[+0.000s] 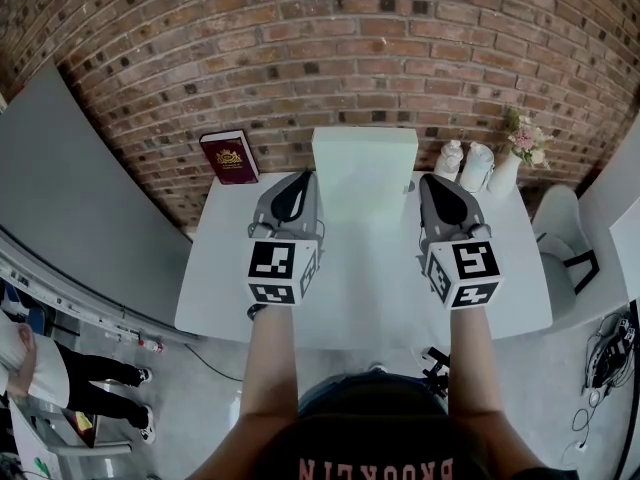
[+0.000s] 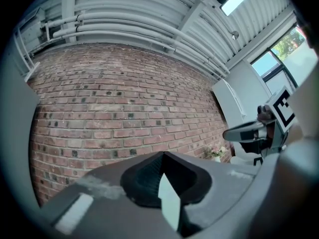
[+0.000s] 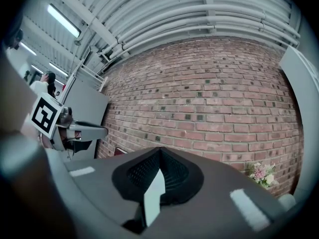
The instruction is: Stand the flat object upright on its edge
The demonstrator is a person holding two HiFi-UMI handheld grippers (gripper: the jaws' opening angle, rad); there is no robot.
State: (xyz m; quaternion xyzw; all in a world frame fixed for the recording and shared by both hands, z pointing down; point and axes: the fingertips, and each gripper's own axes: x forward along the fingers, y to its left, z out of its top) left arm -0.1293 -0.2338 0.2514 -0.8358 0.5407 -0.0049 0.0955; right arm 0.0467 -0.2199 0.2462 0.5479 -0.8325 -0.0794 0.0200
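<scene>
A dark red book (image 1: 229,157) with a gold crest stands upright at the table's back left, against the brick wall; its corner (image 3: 119,151) peeks over the right gripper's body. My left gripper (image 1: 293,184) hovers above the white table (image 1: 220,278), left of centre, jaws shut with nothing between them. My right gripper (image 1: 441,187) hovers level with it, right of centre, also shut and empty. Both gripper views look up at the wall, with the left gripper's (image 2: 163,156) and the right gripper's (image 3: 159,151) jaws closed together. Neither touches the book.
A pale box (image 1: 365,168) stands at the back centre between the grippers. Two white bottles (image 1: 464,163) and a vase of flowers (image 1: 521,148) are at the back right. A white chair (image 1: 565,233) stands right of the table. A person (image 1: 40,368) stands on the floor at the lower left.
</scene>
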